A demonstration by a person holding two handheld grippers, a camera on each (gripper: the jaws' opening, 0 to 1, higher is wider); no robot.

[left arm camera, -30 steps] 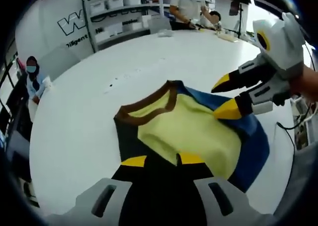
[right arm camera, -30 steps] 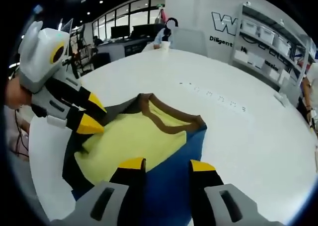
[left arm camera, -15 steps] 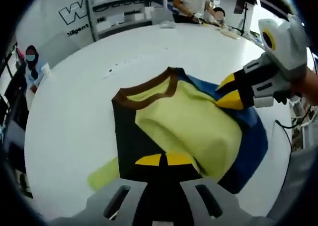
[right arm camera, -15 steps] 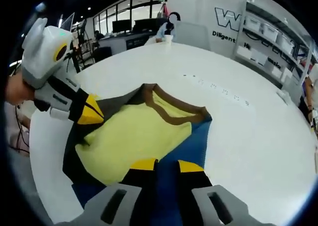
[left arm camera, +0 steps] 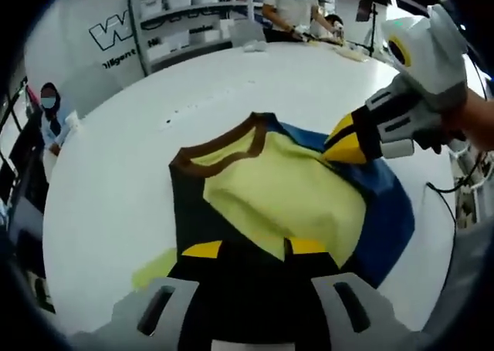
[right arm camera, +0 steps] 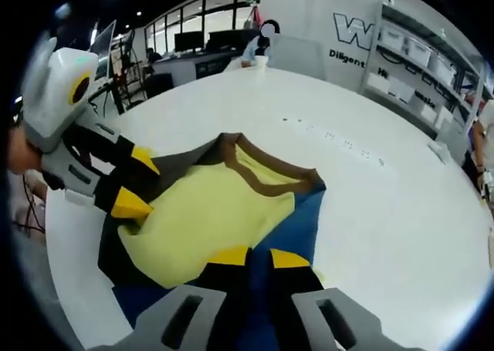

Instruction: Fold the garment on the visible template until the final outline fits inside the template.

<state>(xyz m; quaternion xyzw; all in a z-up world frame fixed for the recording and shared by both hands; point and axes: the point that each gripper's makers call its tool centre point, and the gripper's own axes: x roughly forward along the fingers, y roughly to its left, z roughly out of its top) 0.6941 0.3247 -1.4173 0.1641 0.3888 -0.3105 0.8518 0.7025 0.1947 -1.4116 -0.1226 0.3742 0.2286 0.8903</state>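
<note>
The garment [left arm camera: 285,197] is lying on the white bench [left arm camera: 116,181]. The left hand-held gripper [left arm camera: 251,248] is spread over its black part; the right hand-held gripper [right arm camera: 251,257] is pinching its blue edge.

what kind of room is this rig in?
Probably an open-plan lab or office workspace, not a home. A big white table holds the garment; shelving with white storage bins stands by a wall with large lettering; other people work at a far table.
</note>
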